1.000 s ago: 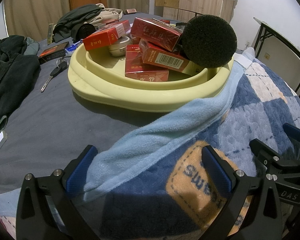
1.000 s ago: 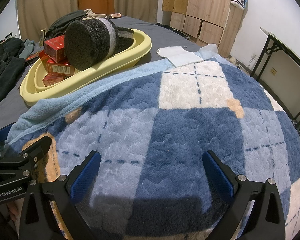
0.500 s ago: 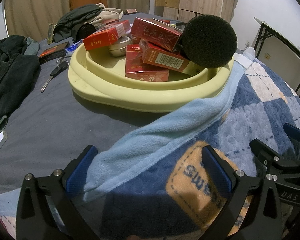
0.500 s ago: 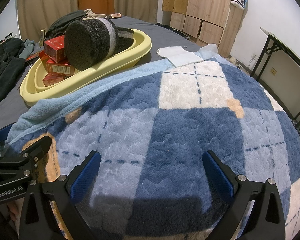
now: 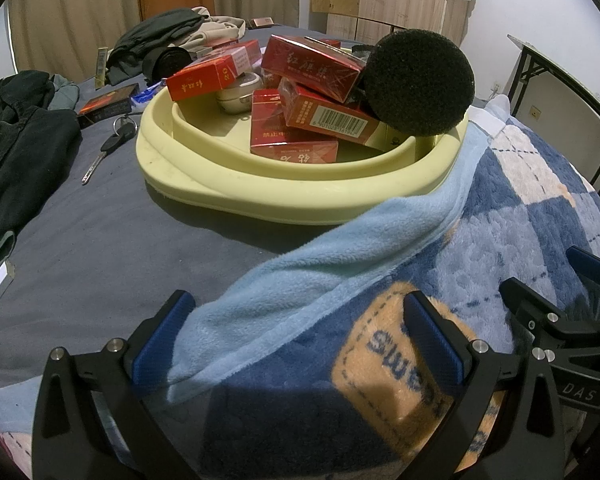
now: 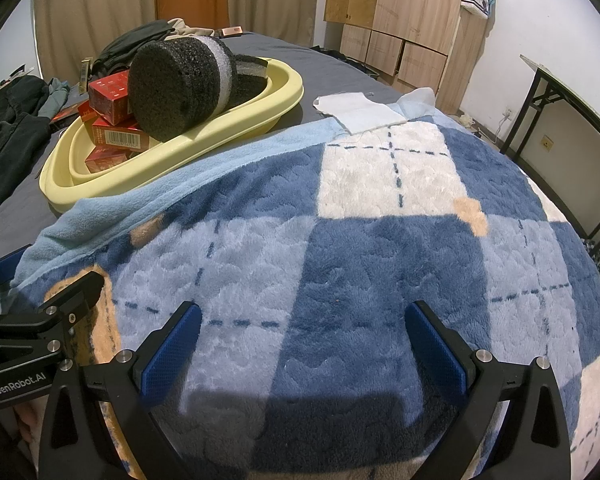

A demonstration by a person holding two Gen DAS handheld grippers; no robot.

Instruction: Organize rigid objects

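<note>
A pale yellow tray [image 5: 228, 192] sits on the grey bed, also in the right wrist view [image 6: 172, 152]. It holds several red boxes [image 5: 312, 62], a round black foam cylinder [image 5: 418, 80] [image 6: 180, 88] and a small metal tin [image 5: 240, 94]. My left gripper [image 5: 300, 332] is open and empty, low over the blue plaid blanket [image 5: 520, 220], well in front of the tray. My right gripper [image 6: 304, 340] is open and empty over the blanket [image 6: 380, 220], to the right of the left one.
A key [image 5: 108, 148], a dark orange box [image 5: 106, 104] and dark clothes [image 5: 16, 148] lie left of the tray. A white cloth [image 6: 356, 110] lies beyond the blanket. Wooden cupboards [image 6: 400, 20] and a folding table [image 6: 572, 120] stand at the right.
</note>
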